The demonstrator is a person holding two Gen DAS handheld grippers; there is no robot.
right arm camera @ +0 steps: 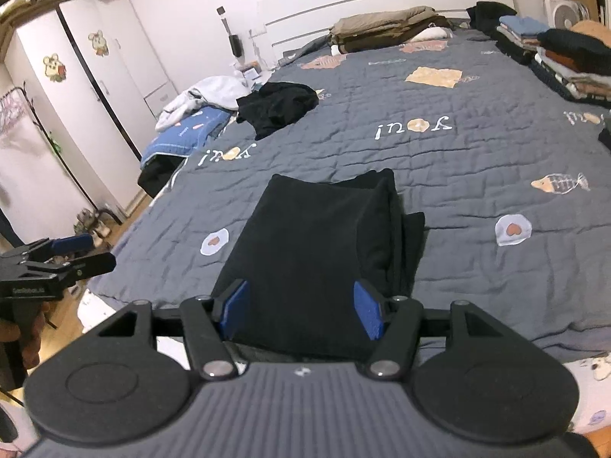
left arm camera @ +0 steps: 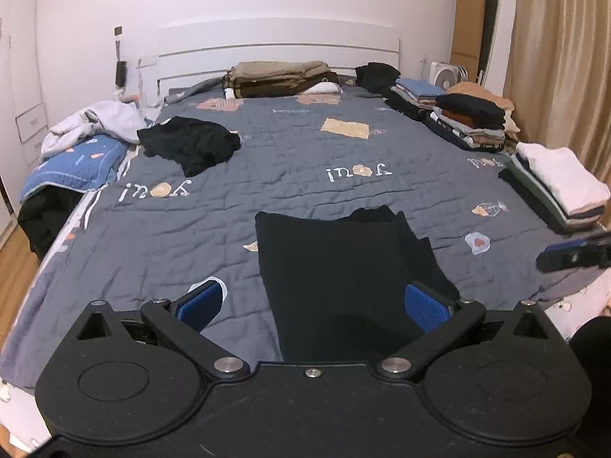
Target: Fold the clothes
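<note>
Folded black garment (right arm camera: 317,252) lies at lower centre on the bed (right arm camera: 458,160). Both grippers' jaws stand apart, empty — left gripper (left arm camera: 313,305), right gripper (right arm camera: 301,313). Crumpled black clothes (left arm camera: 191,143) upper left — folded stacks (left arm camera: 469,122) at right.

My left gripper (left arm camera: 314,302) sits right over the near end of the folded black garment (left arm camera: 336,263), so that edge is hidden from me. The white-topped stack (left arm camera: 561,191) gets chopped by the right border, and the coat rack (right arm camera: 15,114) is just blur.
</note>
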